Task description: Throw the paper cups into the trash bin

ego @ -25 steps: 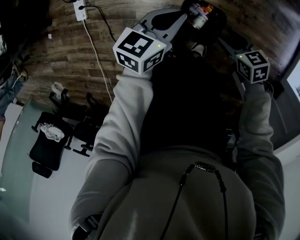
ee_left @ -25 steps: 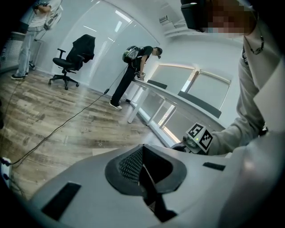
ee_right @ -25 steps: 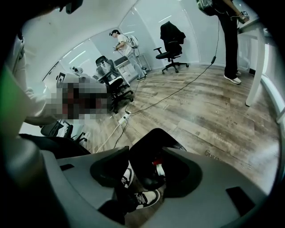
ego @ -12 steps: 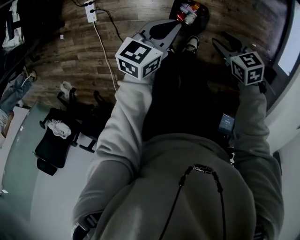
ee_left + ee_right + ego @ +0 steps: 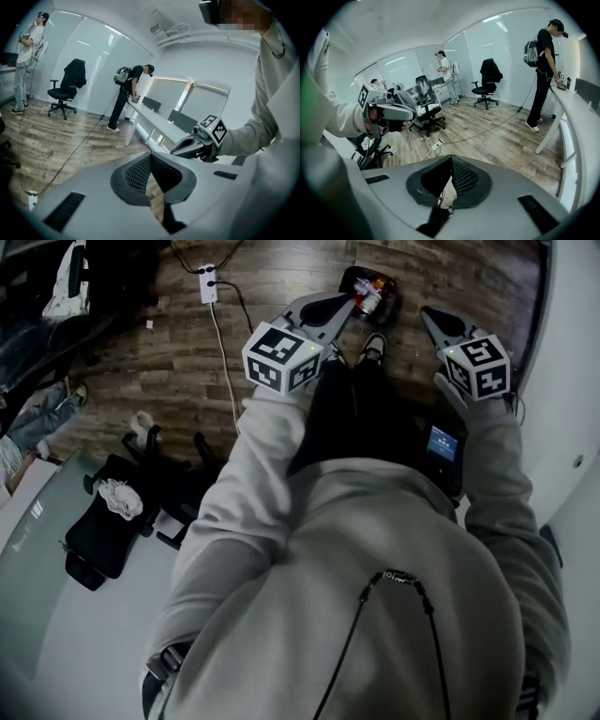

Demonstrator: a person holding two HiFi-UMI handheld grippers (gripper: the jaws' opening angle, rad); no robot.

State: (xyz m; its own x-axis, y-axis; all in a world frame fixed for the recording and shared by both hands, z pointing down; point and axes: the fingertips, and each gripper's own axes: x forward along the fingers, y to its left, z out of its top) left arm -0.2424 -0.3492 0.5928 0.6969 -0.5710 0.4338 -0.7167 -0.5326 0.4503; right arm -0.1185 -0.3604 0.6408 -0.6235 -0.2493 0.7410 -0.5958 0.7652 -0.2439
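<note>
While the one trash bin (image 5: 349,277) is sitting on the wood floor (image 5: 281,277) past a shoe (image 5: 374,345), its coloured litter (image 5: 371,294) is showing too small to tell cups | two grippers are riding higher above it than a second ago | left gripper (image 5: 345,306) is holding jaws together, empty | right gripper (image 5: 429,317) has just been closing its jaws on nothing.

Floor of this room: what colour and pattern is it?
The floor is brown wood-grain planking, seen best in the right gripper view.
</note>
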